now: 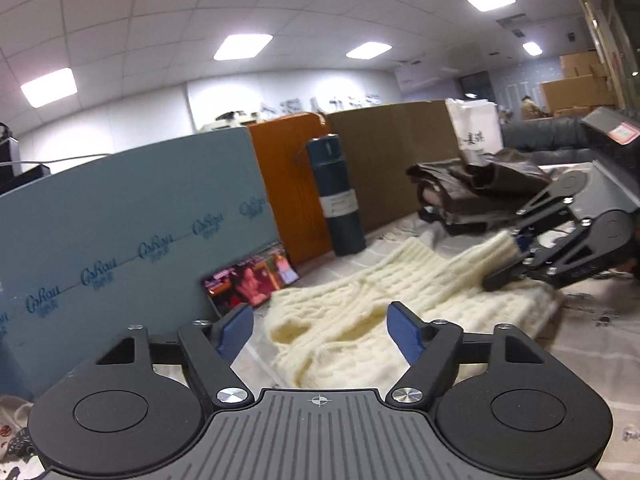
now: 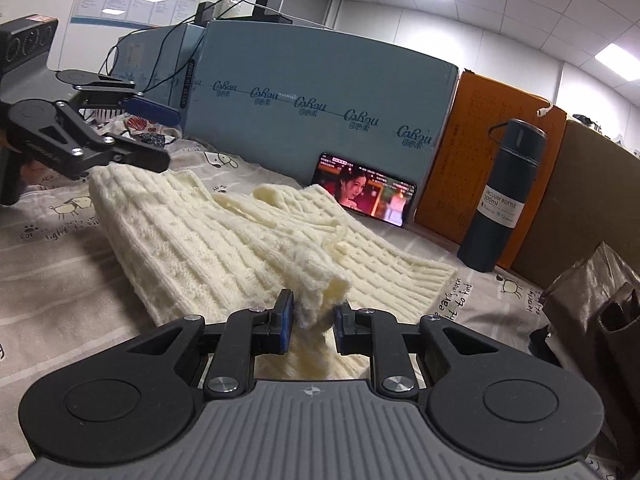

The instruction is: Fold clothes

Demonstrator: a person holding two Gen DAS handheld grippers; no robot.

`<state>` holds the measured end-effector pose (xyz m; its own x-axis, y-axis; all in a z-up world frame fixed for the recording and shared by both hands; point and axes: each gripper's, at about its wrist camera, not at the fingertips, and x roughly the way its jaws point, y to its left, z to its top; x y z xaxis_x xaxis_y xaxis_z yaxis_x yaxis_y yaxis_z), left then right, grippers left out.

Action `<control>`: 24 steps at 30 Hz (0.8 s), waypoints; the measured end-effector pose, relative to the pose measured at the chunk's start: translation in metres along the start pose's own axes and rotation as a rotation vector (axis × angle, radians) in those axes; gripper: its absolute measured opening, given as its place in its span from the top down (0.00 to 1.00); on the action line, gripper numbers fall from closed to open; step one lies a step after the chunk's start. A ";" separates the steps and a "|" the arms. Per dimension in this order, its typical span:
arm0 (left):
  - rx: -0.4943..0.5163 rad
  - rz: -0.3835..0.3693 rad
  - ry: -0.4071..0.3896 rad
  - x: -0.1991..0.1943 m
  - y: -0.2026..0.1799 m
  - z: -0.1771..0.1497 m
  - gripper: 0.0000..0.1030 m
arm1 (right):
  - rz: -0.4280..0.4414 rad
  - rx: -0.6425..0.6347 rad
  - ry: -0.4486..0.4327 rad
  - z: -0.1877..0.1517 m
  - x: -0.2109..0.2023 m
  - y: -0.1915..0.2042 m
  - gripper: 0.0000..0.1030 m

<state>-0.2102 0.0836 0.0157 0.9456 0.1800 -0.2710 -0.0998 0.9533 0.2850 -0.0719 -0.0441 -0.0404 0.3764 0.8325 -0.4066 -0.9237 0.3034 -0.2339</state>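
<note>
Right wrist view: the right gripper (image 2: 314, 320) pinches a sleeve cuff of the cream sweater (image 2: 224, 232), likely to carry it across the body for a fold. Beyond it the sweater lies rumpled on the printed sheet (image 2: 48, 248). At its far edge the left gripper (image 1: 320, 334) is spread, empty, apparently just off the knit.

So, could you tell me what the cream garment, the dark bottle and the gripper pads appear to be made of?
Cream sweater: thick knitted yarn, probably wool or acrylic; ribbed cable texture, fuzzy matte surface.
Dark bottle: likely painted metal; smooth satin sheen, label reads vacuum bottle.
Right gripper pads: blue, matte, seemingly rubber or soft plastic, on black plastic fingers.
</note>
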 end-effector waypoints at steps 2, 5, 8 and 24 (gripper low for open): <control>0.031 0.013 0.046 0.007 -0.005 -0.004 0.23 | -0.003 0.004 0.008 0.000 0.001 -0.001 0.80; 0.066 0.069 0.120 0.024 -0.013 -0.011 0.22 | -0.046 0.002 0.003 0.002 0.000 0.000 0.51; 0.053 0.074 0.157 0.034 -0.015 -0.016 0.22 | -0.085 -0.010 -0.001 0.003 0.000 0.000 0.38; 0.202 -0.130 -0.033 -0.031 -0.023 -0.004 0.09 | -0.028 -0.147 -0.069 0.002 -0.037 0.023 0.19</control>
<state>-0.2385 0.0566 0.0140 0.9565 0.0478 -0.2879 0.0841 0.8996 0.4286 -0.1070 -0.0672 -0.0294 0.3917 0.8560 -0.3374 -0.8904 0.2602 -0.3735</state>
